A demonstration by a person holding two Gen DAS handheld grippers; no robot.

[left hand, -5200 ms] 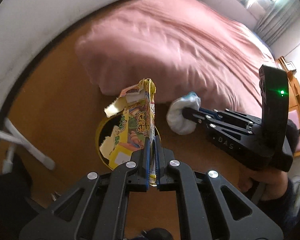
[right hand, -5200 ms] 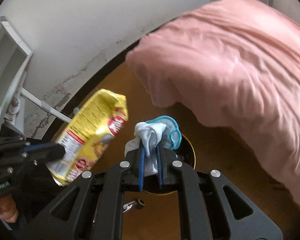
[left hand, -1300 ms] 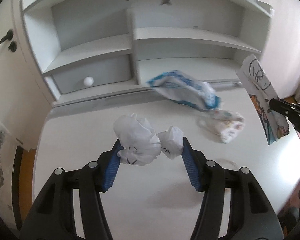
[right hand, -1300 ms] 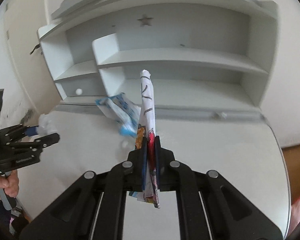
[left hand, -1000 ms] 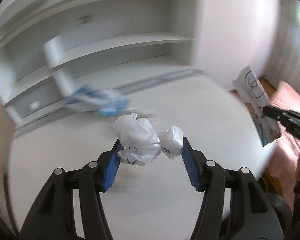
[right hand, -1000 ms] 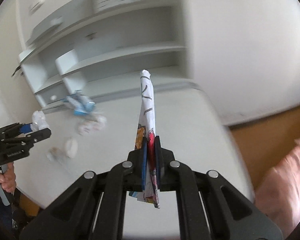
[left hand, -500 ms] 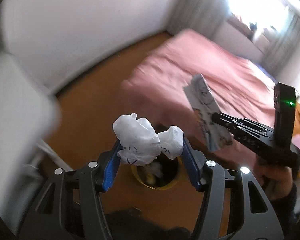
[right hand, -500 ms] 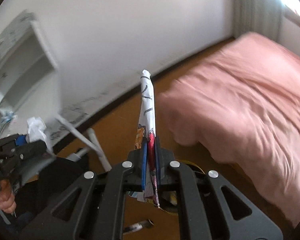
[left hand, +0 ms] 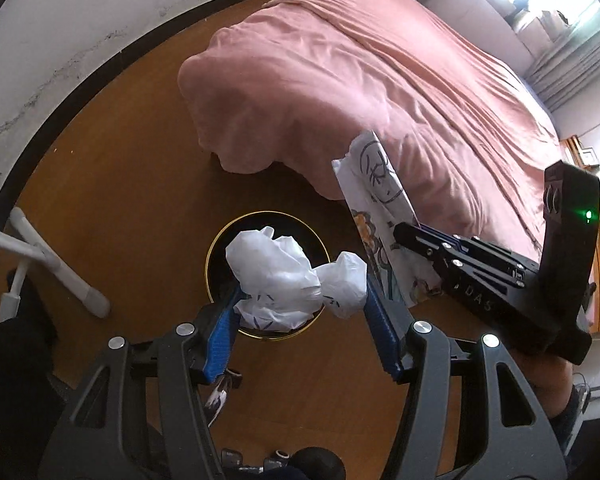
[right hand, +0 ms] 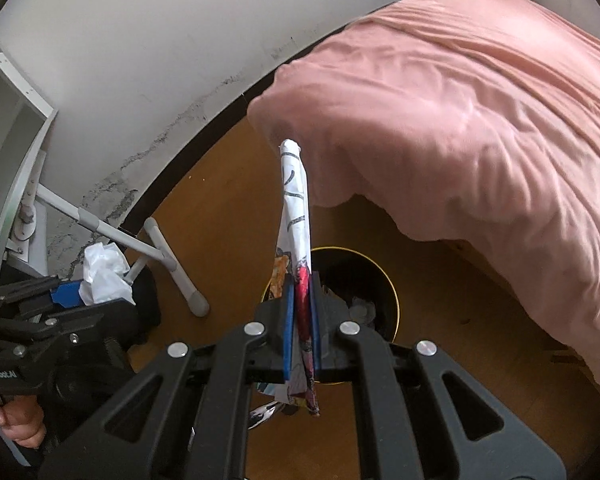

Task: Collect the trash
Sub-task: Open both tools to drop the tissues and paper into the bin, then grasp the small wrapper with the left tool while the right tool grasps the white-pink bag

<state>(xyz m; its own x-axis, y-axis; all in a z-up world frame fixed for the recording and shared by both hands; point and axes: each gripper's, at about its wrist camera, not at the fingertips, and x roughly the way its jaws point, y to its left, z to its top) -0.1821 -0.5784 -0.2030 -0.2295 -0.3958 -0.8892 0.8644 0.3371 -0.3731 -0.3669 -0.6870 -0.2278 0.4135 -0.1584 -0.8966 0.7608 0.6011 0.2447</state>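
My left gripper (left hand: 300, 300) is shut on a crumpled white plastic bag (left hand: 284, 276) and holds it just above a round black bin with a gold rim (left hand: 220, 240) on the wooden floor. My right gripper (right hand: 300, 320) is shut on a flat printed wrapper (right hand: 296, 208) that stands upright, over the near left edge of the same bin (right hand: 384, 280). In the left wrist view the right gripper (left hand: 404, 236) holds the wrapper (left hand: 376, 184) to the right of the bin. In the right wrist view the left gripper (right hand: 64, 292) with the white bag (right hand: 104, 272) is at the left.
A bed with a pink cover (left hand: 380, 80) stands close behind the bin. A white wall with a dark skirting board (left hand: 80, 80) runs on the left. White furniture legs (right hand: 168, 260) stand left of the bin. The bin holds trash (right hand: 360, 308).
Both grippers have swung from the white desk to the floor bin by the bed, still holding the bag and the wrapper. In the last half second they came down closer over the bin.
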